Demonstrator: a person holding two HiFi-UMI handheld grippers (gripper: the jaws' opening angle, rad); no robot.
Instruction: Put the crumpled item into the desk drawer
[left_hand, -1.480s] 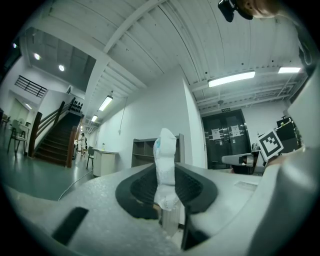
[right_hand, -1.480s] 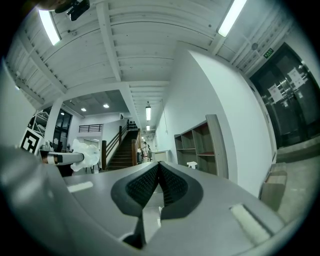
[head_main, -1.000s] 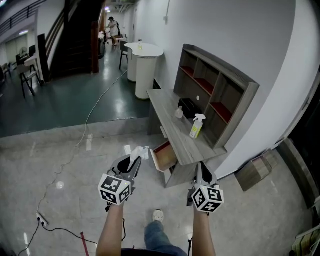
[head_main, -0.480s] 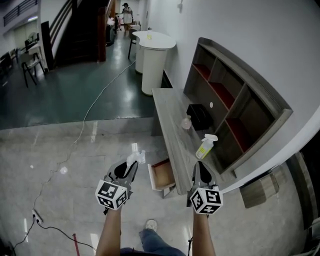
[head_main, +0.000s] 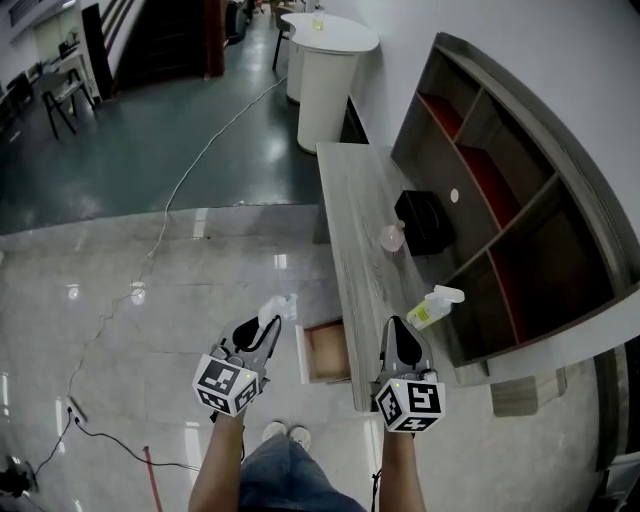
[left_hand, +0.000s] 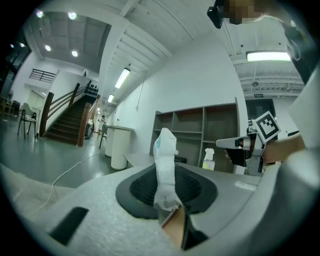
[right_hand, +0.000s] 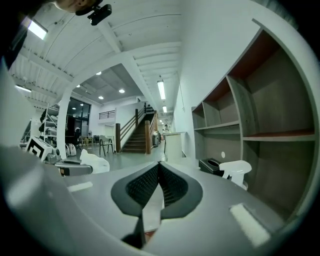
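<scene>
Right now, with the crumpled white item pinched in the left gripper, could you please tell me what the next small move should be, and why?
Probably carry the left gripper a little to the right, until the crumpled white item hangs over the open drawer. The jaws are shut on the item, the drawer stands pulled out from the desk, and the item is beside it, not yet above it.

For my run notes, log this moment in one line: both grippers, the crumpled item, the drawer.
left gripper: shut on crumpled item | right gripper: shut, empty | drawer: open | item: not yet in drawer
</scene>
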